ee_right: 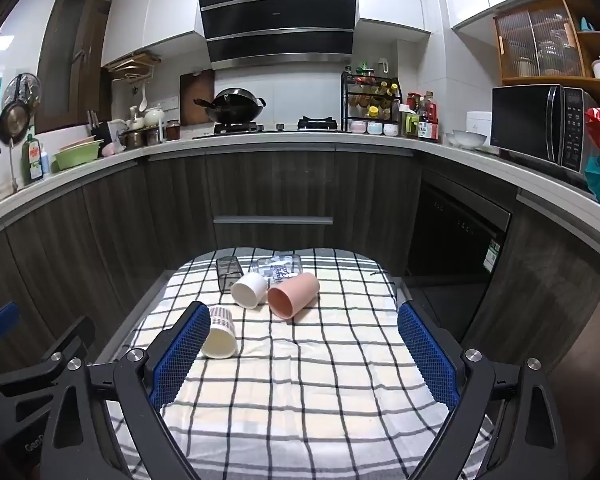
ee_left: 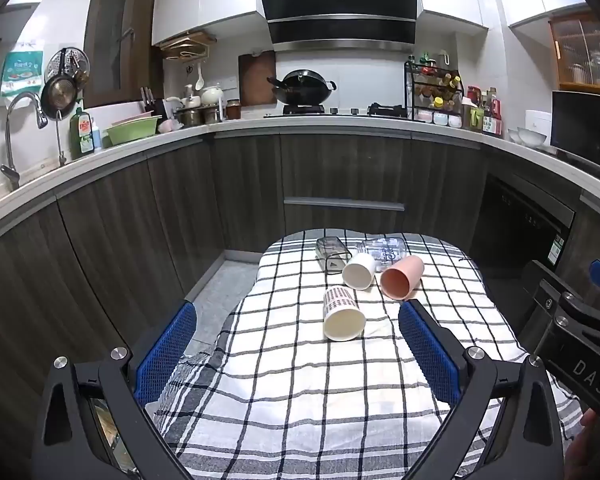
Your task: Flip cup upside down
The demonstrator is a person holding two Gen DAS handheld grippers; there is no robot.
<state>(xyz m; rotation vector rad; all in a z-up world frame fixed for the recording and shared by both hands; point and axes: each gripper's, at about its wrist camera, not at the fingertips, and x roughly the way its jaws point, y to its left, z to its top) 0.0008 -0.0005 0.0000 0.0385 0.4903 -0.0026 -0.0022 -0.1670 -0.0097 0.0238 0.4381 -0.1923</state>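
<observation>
Several cups lie on their sides on a checked cloth (ee_left: 300, 392) over a small table. Nearest is a cream cup with a dotted pattern (ee_left: 342, 314), mouth toward me; it also shows in the right wrist view (ee_right: 220, 338), partly behind the left finger. Behind it lie a white cup (ee_left: 359, 270) (ee_right: 250, 289), a pink cup (ee_left: 401, 277) (ee_right: 292, 294), a dark clear cup (ee_left: 332, 254) (ee_right: 228, 270) and a clear printed glass (ee_left: 382, 249) (ee_right: 278, 266). My left gripper (ee_left: 298, 350) is open and empty, short of the patterned cup. My right gripper (ee_right: 304, 354) is open and empty.
The table stands before dark kitchen cabinets (ee_left: 340, 176) with a worktop holding a wok (ee_left: 302, 88), spice rack (ee_right: 372, 100) and microwave (ee_right: 540, 124). The right gripper's body (ee_left: 576, 332) shows at the right of the left wrist view; floor (ee_left: 220, 292) lies left of the table.
</observation>
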